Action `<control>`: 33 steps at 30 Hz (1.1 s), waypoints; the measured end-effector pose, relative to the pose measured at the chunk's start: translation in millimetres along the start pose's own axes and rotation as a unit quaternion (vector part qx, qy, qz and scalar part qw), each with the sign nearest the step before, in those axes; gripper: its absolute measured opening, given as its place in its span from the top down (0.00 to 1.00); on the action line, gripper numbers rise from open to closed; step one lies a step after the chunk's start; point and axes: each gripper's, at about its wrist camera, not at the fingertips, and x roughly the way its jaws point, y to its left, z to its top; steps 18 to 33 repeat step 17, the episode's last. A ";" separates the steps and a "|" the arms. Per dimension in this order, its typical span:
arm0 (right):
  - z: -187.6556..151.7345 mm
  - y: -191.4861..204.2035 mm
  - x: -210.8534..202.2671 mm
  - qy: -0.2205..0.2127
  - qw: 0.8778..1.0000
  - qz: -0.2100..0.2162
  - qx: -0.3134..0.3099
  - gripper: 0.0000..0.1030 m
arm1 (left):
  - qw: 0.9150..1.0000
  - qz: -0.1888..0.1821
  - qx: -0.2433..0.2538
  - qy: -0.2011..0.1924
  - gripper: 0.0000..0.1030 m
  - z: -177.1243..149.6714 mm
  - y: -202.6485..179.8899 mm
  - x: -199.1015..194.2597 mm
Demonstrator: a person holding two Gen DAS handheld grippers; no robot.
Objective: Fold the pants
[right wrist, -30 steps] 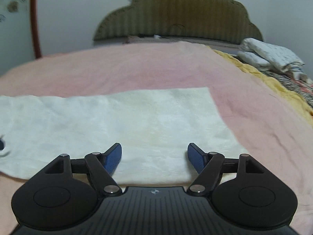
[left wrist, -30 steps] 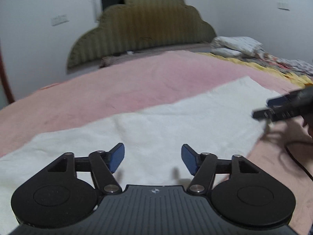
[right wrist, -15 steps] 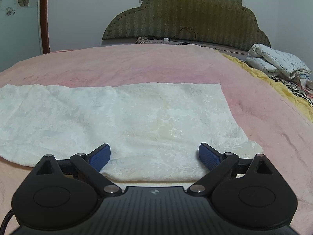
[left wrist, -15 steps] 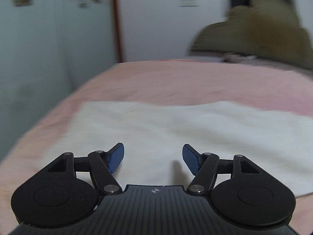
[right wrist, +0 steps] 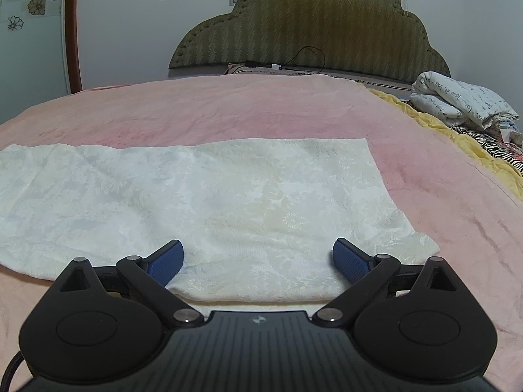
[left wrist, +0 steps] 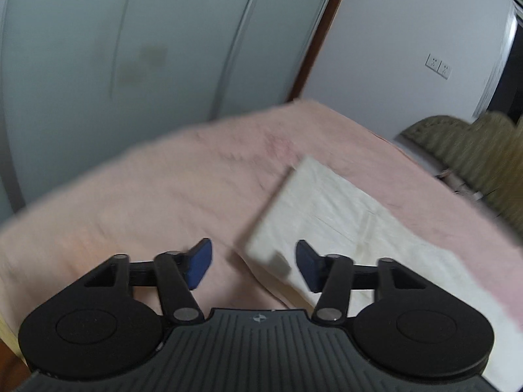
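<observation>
White pants (right wrist: 202,202) lie flat across pink bedspread (right wrist: 261,111). My right gripper (right wrist: 258,259) spread wide, low over near edge, grasping nothing. My left gripper (left wrist: 253,261) also released, at pants' end (left wrist: 327,215); view blurred.

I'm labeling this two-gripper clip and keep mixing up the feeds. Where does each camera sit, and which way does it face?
Left wrist: on the left gripper, tilted, facing the pants' end, pink blanket and wardrobe doors; only its open fingers show.
Right wrist: on the right gripper, level, facing across the pants to the headboard; only its open fingers show.
Shared: pants, pink blanket, headboard.
</observation>
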 end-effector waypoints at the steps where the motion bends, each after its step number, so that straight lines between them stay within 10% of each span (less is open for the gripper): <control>1: -0.2 0.0 -0.2 0.000 1.000 0.000 0.000 0.04 | 1.000 -0.002 -0.012 0.015 0.46 1.1 1.2 1.1; 6: -0.2 0.0 -0.5 0.000 1.000 0.000 0.002 0.04 | 0.992 -0.062 -0.090 0.066 0.51 -6.8 16.4 4.9; 14: 0.1 -0.2 -0.7 0.000 1.000 0.001 0.004 0.04 | 0.977 -0.106 -0.164 0.088 0.97 -14.3 19.4 20.3; 33: 0.1 -0.2 -0.9 0.000 1.000 0.001 0.004 0.04 | 0.978 -0.107 -0.169 0.068 0.97 -14.7 20.2 20.3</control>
